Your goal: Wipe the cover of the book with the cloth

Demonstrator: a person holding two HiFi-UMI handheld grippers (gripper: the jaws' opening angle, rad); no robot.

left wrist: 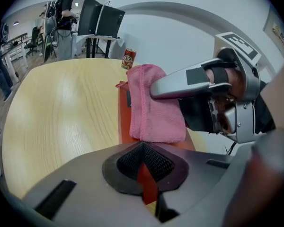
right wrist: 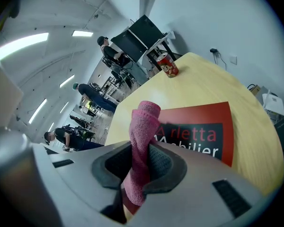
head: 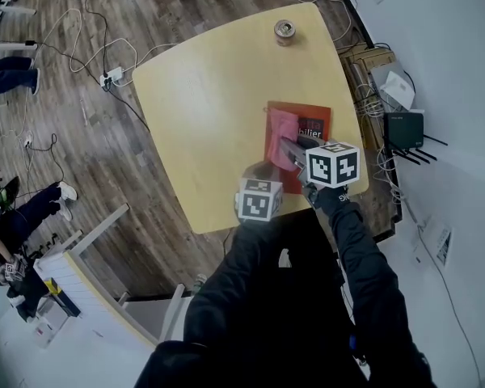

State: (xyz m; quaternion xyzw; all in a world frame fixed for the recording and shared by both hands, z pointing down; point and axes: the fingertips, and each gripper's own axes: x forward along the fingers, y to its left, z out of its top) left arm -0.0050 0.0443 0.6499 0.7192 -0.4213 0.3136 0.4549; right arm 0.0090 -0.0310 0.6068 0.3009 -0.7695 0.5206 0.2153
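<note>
Right gripper (right wrist: 138, 167) is clamped on a pink cloth (right wrist: 143, 126), which is draped lengthwise over the red book (right wrist: 213, 119). Left gripper (left wrist: 144, 171) is closed on the book's near edge. The book is laid flat by the right edge of the table (head: 202, 95), its long axis directed away from the person, towards an upright can (head: 284, 31).

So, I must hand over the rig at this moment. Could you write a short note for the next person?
Left gripper: shut on the near edge of the red book, holding it flat on the table.
Right gripper: shut on the pink cloth, which lies on the left part of the cover.
Done: book held, cloth gripped and on the cover. How much has been wiped cannot be told.
Left: sweep the cloth over the whole cover, then release.
The can stands at the far edge, well clear.
</note>
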